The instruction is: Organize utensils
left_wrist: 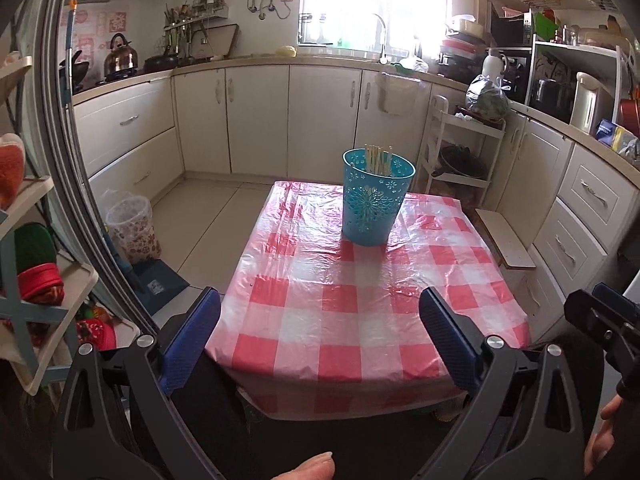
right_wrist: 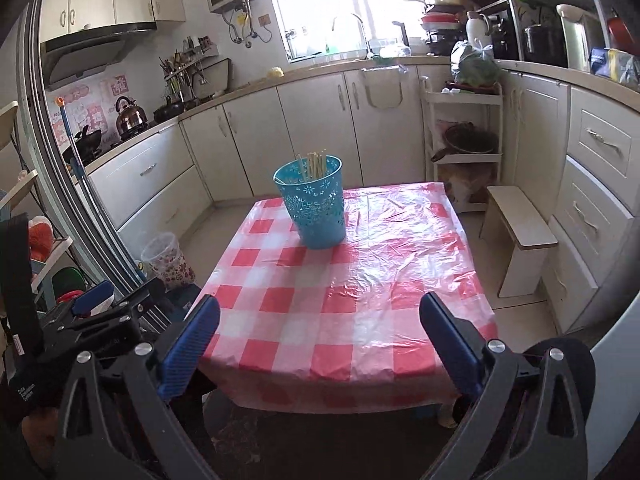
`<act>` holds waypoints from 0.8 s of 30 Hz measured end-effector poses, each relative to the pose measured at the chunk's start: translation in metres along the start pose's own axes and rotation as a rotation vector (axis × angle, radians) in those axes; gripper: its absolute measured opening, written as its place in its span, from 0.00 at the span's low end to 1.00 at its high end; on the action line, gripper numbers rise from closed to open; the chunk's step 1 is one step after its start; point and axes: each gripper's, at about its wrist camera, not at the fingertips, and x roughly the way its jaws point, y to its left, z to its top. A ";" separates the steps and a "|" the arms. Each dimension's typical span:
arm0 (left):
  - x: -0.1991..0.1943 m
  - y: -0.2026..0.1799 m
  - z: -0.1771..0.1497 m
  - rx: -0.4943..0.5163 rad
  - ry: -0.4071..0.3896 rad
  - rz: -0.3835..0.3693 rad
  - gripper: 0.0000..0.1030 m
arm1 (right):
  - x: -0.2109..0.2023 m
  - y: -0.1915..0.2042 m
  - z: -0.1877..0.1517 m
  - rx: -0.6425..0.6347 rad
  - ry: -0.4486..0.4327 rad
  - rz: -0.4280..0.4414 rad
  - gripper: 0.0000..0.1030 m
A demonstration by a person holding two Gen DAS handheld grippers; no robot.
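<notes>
A turquoise perforated basket (left_wrist: 376,204) (right_wrist: 314,206) stands upright on the far half of a table with a red-and-white checked plastic cloth (left_wrist: 360,300) (right_wrist: 352,288). Several pale wooden chopsticks (left_wrist: 378,158) (right_wrist: 314,164) stick up out of it. My left gripper (left_wrist: 320,312) hangs wide open over the table's near edge, well short of the basket, with nothing between its blue fingers (left_wrist: 192,340). My right gripper (right_wrist: 320,312) is likewise wide open and empty at the near edge. Each gripper shows at the side of the other's view: right gripper (left_wrist: 604,320), left gripper (right_wrist: 96,312).
White kitchen cabinets (left_wrist: 256,120) run around the room. A patterned waste bin (left_wrist: 134,228) (right_wrist: 168,260) stands on the floor left of the table, a low white stool (right_wrist: 520,236) to its right, a white cart (right_wrist: 464,140) behind. A shelf rack (left_wrist: 36,260) stands close at left.
</notes>
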 end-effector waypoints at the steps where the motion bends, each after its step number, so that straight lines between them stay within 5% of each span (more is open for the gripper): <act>1: -0.010 0.000 -0.002 -0.002 0.002 -0.002 0.93 | -0.005 0.003 -0.002 0.007 -0.002 -0.003 0.93; 8: -0.055 0.010 -0.019 -0.022 0.013 -0.042 0.93 | -0.038 0.017 -0.031 0.020 -0.024 0.033 0.93; 24: -0.082 -0.005 -0.017 0.061 -0.005 0.032 0.93 | -0.054 0.017 -0.036 0.024 -0.043 0.001 0.93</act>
